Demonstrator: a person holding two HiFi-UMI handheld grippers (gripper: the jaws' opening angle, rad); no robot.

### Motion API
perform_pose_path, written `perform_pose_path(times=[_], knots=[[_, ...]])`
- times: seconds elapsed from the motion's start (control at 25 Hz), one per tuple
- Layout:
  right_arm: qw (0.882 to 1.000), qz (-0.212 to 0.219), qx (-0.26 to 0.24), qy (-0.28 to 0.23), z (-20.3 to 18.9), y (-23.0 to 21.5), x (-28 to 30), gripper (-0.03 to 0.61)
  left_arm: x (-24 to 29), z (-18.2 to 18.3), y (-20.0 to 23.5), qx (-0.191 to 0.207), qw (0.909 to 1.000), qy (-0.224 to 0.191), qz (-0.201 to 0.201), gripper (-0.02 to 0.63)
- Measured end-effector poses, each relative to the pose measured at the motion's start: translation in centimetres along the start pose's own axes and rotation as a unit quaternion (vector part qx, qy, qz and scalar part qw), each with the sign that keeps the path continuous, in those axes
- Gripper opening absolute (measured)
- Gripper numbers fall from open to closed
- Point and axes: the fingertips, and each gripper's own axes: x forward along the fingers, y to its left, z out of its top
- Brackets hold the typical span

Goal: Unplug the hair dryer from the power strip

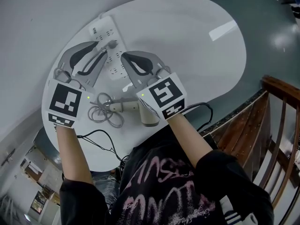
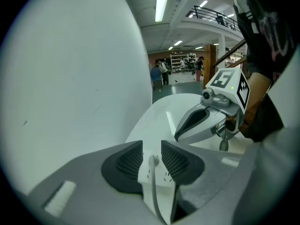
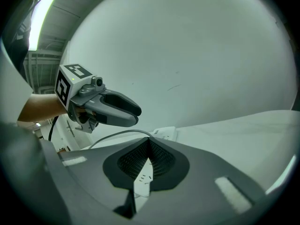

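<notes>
On the white oval surface [image 1: 197, 46], the left tongs [image 1: 107, 48] [image 2: 153, 165] were narrowed to a small gap and, as far as the close view allowed, clamped on the white plug [image 1: 112, 44] [image 2: 153, 160] seated in the long white power strip [image 1: 104, 29]. The right tongs [image 1: 124, 57] [image 3: 149, 144] had their tips pressed together with nothing in them, low over the same strip just beside the plug. The grey-and-white hair dryer [image 1: 126, 106] lay on its side nearer the person, next to its loosely coiled grey cord [image 1: 103, 112].
</notes>
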Motion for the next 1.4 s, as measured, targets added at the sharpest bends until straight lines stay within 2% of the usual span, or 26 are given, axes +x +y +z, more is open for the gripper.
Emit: perform_pose_path(times=[0.2, 0.4, 0.56, 0.76, 1.4], knots=[[1.000, 0.003, 0.004, 0.009, -0.4, 0.2, 0.7, 0.009, 1.5, -0.2, 0.0, 0.031, 0.9989, 0.024, -0.027, 0.123], [1.000, 0.004, 0.011, 0.020, -1.0, 0.2, 1.1, 0.009, 3.2, -1.6, 0.0, 0.080, 0.9917, 0.083, -0.057, 0.123], [0.999, 0.008, 0.018, 0.039, -1.2, 0.4, 1.3, 0.009, 4.0, -1.8, 0.0, 0.079, 0.9901, 0.087, -0.077, 0.123], [0.997, 0.018, 0.022, 0.074, -1.7, 0.7, 1.7, 0.009, 5.2, -3.3, -0.9, 0.097, 0.9809, 0.124, -0.114, 0.123], [0.988, 0.039, 0.019, 0.149, -2.7, 0.5, 4.0, 0.009, 7.1, -4.9, -1.2, 0.090, 0.9761, 0.143, -0.137, 0.107]])
